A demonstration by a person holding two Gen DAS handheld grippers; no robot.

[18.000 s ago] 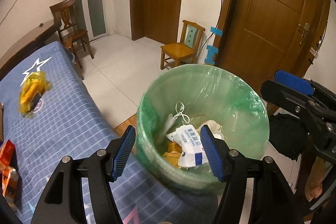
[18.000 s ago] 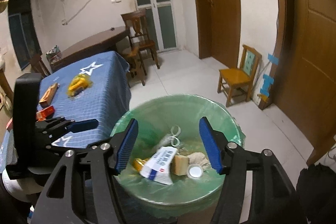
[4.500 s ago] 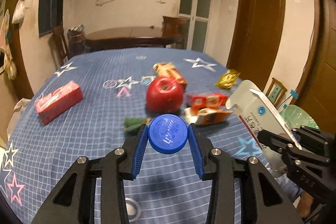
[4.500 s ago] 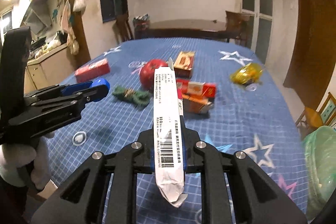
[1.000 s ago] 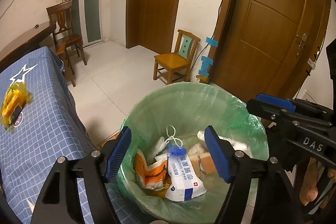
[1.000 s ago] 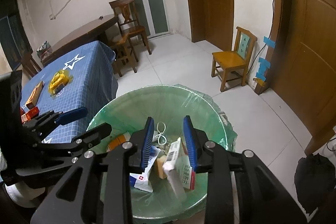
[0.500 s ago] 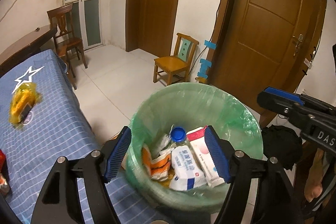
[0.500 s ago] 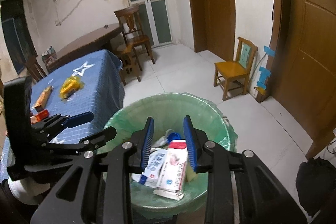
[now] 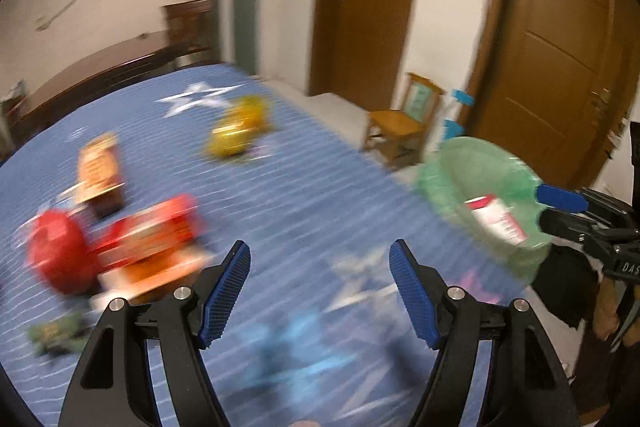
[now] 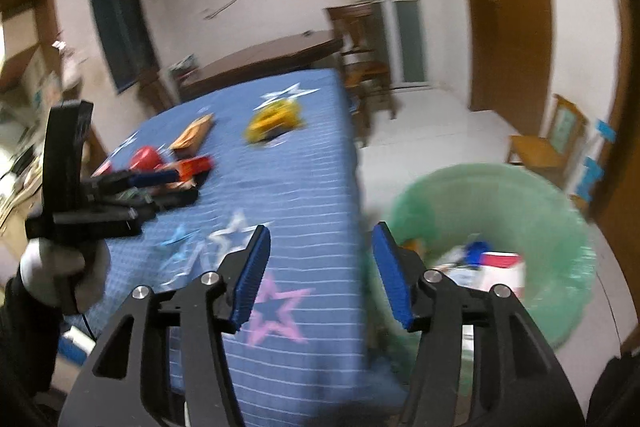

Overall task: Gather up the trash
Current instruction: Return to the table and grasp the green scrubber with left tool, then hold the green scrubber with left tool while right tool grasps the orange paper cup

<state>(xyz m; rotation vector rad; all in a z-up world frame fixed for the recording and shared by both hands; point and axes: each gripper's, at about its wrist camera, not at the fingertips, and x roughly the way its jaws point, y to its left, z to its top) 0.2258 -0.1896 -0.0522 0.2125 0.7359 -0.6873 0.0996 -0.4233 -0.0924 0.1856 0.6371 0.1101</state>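
Note:
My left gripper [image 9: 319,267] hangs open and empty over the blue star cloth [image 9: 304,195]. Blurred trash lies ahead on its left: a red apple [image 9: 60,255], red and orange packets [image 9: 152,239], an orange box [image 9: 98,167], a yellow wrapper [image 9: 240,131] and a green scrap [image 9: 56,335]. My right gripper [image 10: 320,255] is over the table's corner, its jaws opening with nothing between them. The green-lined bin [image 10: 500,187] stands on the floor to its right, holding a white and red carton [image 10: 500,267] and a blue cap [image 10: 478,247].
A small wooden chair [image 9: 404,123] stands beyond the bin [image 9: 452,171], next to brown doors [image 9: 560,67]. A dark table [image 10: 272,59] and a chair [image 10: 360,39] are behind the blue cloth. A gloved hand [image 10: 52,263] holds the left gripper [image 10: 172,189].
Both views have swung left from the bin toward the table. The right jaws have widened, and the carton they held a second ago lies in the bin.

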